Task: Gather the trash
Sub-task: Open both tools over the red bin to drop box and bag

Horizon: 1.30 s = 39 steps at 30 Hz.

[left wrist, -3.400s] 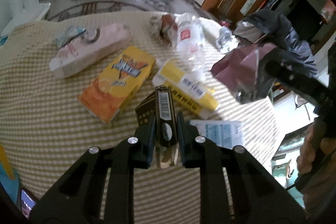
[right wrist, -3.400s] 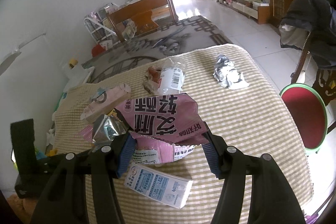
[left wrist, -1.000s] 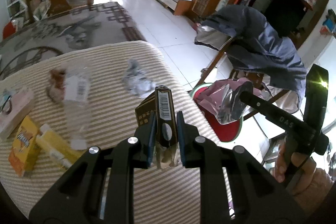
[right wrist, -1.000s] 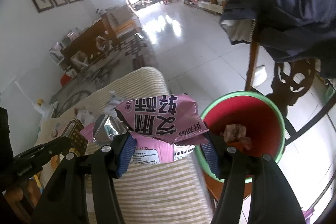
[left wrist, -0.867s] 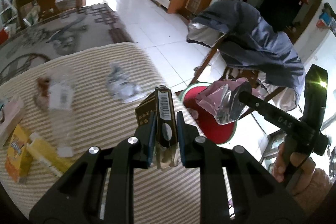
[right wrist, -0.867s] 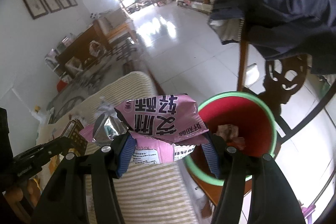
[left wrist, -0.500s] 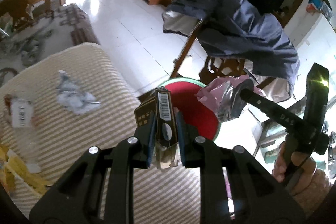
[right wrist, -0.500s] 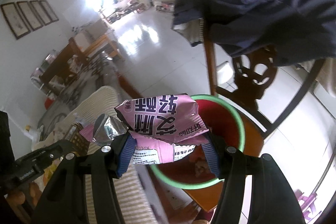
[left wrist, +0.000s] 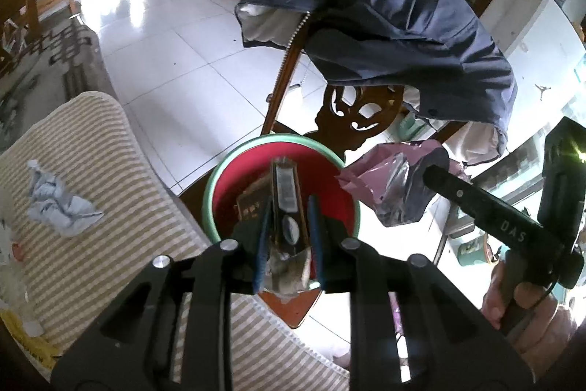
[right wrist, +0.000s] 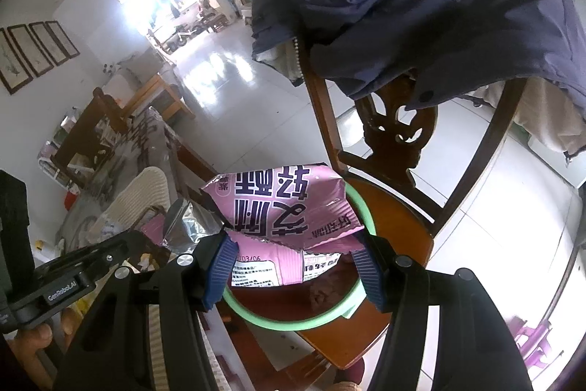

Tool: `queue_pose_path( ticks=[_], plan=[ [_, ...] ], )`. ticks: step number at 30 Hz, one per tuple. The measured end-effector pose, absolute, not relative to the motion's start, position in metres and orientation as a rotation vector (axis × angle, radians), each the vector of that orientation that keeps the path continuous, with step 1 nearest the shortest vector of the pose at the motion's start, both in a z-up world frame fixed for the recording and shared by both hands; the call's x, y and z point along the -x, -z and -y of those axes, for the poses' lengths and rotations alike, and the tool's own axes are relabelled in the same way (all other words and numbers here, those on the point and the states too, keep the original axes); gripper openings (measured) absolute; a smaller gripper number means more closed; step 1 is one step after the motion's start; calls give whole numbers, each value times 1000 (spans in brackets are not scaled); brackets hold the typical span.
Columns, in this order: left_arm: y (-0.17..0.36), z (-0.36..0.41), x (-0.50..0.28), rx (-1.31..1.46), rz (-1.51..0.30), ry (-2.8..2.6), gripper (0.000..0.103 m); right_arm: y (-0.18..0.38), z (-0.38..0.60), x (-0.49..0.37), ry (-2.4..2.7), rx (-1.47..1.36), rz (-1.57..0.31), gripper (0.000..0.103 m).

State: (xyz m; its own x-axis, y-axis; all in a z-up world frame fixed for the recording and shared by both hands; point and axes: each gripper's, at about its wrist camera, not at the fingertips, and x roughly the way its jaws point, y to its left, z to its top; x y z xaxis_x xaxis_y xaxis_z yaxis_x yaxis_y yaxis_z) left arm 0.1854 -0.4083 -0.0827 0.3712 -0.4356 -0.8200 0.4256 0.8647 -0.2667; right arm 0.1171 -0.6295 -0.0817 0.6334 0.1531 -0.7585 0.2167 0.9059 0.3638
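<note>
A red bin with a green rim (left wrist: 234,160) stands on a wooden chair seat beside the table. My left gripper (left wrist: 288,206) hangs over it, pointing down into it. Its jaws are opening: a dark carton with a barcode (left wrist: 285,189) still stands between the pads, with a gap showing on its right side. My right gripper (right wrist: 295,266) is shut on a crumpled pink snack bag (right wrist: 282,207) and holds it over the bin's rim (right wrist: 293,327). In the left wrist view the pink bag (left wrist: 388,185) hovers just right of the bin.
A carved wooden chair (left wrist: 351,120) with a blue jacket (left wrist: 395,24) draped over its back stands behind the bin. The table's striped cloth (left wrist: 91,171) lies to the left, with a crumpled grey wrapper (left wrist: 58,204) on it. A hand (left wrist: 512,299) holds the right gripper's handle.
Both grippers have swung from over the table to above the red bin. The left pads, pressed on the carton before, now stand slightly apart from it. The right grip is unchanged.
</note>
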Motion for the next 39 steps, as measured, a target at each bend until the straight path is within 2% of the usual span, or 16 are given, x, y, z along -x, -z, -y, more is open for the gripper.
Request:
queue_pose_path(
  ticks=[1, 2, 3, 6, 10, 23, 32, 39],
  plan=[
    [83, 410, -186, 11, -1056, 553, 35, 82, 631, -117, 39, -454, -893, 58],
    [83, 410, -186, 14, -1051, 551, 48, 83, 632, -118, 39, -458, -894, 58],
    [82, 411, -185, 16, -1044, 550, 55, 84, 633, -118, 38, -464, -894, 59],
    [78, 410, -184, 11, -1026, 542, 61, 87, 635, -121, 34, -492, -902, 61],
    [74, 405, -183, 9, -1014, 531, 63, 91, 634, -123, 24, -533, -910, 73],
    [58, 368, -162, 26, -980, 516, 64, 83, 596, -128, -17, -478, -921, 74],
    [57, 309, -145, 87, -971, 459, 64, 77, 538, -128, -69, -412, -934, 74],
    [62, 236, -125, 148, -966, 382, 64, 74, 477, -127, -119, -354, -949, 74]
  ],
)
